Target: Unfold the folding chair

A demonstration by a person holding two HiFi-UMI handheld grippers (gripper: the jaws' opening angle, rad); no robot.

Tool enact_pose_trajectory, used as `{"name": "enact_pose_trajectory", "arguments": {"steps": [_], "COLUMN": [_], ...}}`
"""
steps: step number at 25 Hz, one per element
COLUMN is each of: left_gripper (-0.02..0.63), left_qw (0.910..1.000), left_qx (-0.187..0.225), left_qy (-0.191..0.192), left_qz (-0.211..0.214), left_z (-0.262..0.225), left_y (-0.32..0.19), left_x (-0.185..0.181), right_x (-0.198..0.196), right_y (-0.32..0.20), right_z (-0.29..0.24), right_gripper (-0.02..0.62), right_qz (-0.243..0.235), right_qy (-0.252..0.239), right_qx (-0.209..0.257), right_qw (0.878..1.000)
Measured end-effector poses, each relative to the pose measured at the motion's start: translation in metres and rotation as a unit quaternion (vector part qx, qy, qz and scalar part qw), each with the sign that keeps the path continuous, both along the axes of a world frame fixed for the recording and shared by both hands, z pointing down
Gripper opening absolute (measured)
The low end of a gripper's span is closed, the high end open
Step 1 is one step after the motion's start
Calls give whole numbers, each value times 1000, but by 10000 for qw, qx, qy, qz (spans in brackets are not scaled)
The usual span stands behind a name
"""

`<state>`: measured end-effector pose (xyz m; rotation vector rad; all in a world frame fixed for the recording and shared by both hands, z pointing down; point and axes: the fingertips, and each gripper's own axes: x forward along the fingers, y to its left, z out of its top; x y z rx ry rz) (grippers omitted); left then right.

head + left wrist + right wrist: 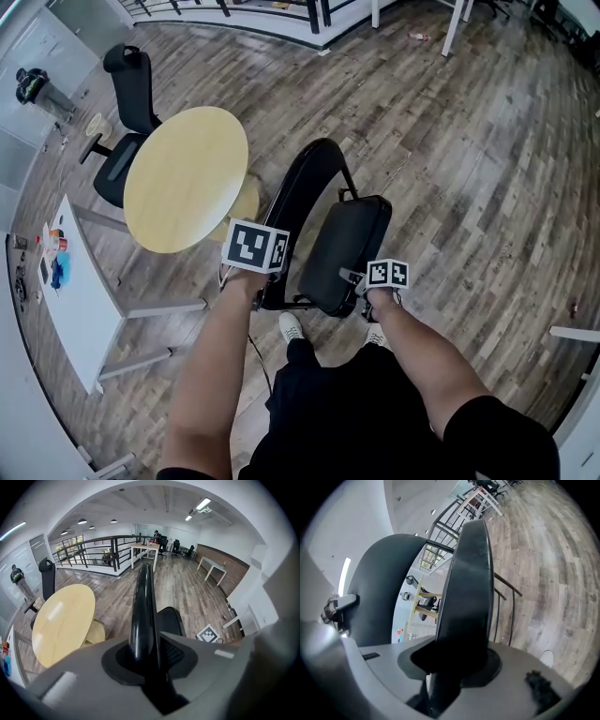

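- Left gripper [146, 660]: I read the fingers as narrow, clamped on the black frame tube [142, 606], which runs straight out ahead of them.
- Right gripper [457, 667]: fingers at mid width, closed on the edge of the seat [468, 588]; the pad rises ahead of them.
- Folding chair [347, 253]: stands on the wood floor [469, 169], spanning both sets of fingers, seat tilted up close to the frame.
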<state>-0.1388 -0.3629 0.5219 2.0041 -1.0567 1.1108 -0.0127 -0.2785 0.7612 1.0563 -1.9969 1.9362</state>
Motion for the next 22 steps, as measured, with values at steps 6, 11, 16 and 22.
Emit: {"name": "enact_pose_trajectory", "arguments": {"steps": [6, 11, 16, 22], "left_gripper": [83, 84, 86, 89], "left_qw": [9999, 9996, 9991, 9982], "left_qx": [-67, -106, -186, -267], "left_qy": [122, 257, 382, 540], "left_qz": [-8, -10, -12, -43], "left_z": [9, 16, 26, 41], "left_y": [-2, -9, -14, -20], "left_x": [-7, -18, -28, -41], "right_x": [18, 34, 51, 72], "right_y": [15, 19, 23, 31], "right_z": [14, 30, 45, 66], "right_gripper": [149, 149, 150, 163], "right_qz": [-10, 144, 527, 751], "right_qy": [-144, -120, -45, -43], "right_qx": [-221, -357, -411, -452], "right_qw": [9997, 9992, 9978, 9961]}}
